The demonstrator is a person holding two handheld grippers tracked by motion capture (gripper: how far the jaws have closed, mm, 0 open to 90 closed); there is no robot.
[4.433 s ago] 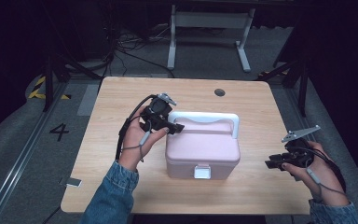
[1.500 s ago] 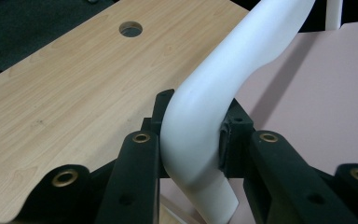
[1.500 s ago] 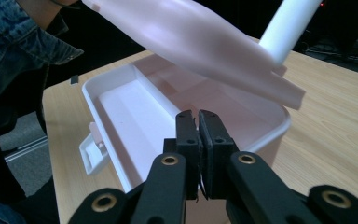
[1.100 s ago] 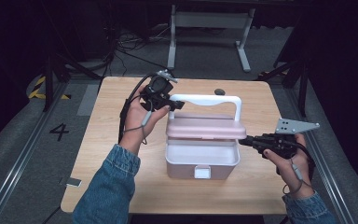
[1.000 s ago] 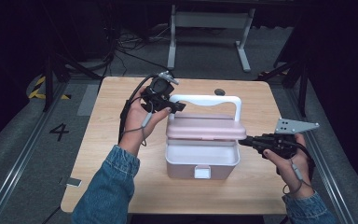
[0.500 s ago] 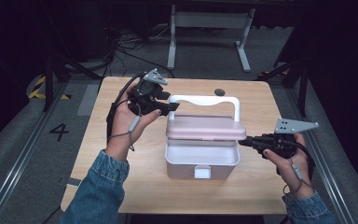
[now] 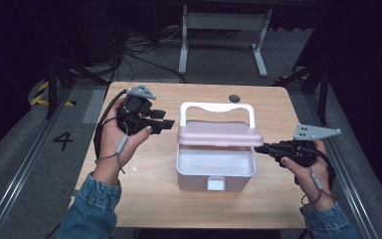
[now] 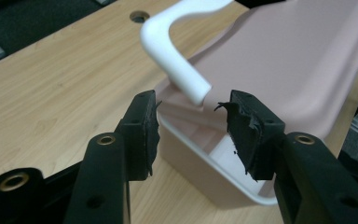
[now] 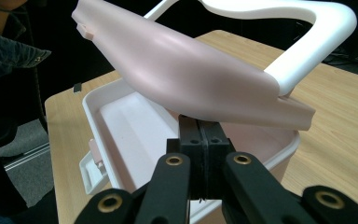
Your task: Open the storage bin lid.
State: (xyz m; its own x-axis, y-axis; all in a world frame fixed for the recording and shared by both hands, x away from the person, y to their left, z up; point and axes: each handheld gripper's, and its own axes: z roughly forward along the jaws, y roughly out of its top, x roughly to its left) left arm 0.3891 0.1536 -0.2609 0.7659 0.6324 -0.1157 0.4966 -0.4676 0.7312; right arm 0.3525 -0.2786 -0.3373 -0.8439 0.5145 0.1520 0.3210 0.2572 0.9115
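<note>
A pink box [image 7: 216, 172] stands mid-table with its pink lid [image 7: 220, 133] lifted at the front and its white handle [image 7: 217, 107] upright. My right gripper [image 7: 258, 148] is shut, its tips tucked under the lid's right edge and bearing it up; in the right gripper view the lid [image 9: 191, 74] rests on the joined jaws of this gripper [image 9: 200, 126] above the open box [image 9: 135, 126]. My left gripper [image 7: 168, 124] is open, just left of the handle and apart from it. In the left gripper view the handle's end [image 8: 177, 60] lies beyond the spread jaws of that gripper [image 8: 193, 126].
The wooden table [image 7: 179, 204] has a cable hole [image 7: 235, 98] behind the box. A white latch [image 7: 216, 184] juts from the box's front. Behind the table on the floor stands a metal frame [image 7: 224, 25]; a painted 4 [image 7: 63, 141] marks the floor at left.
The lid, once flat, was raised by the handle and the right gripper came in under its edge. In the last second my left gripper let go of the handle and drew back left.
</note>
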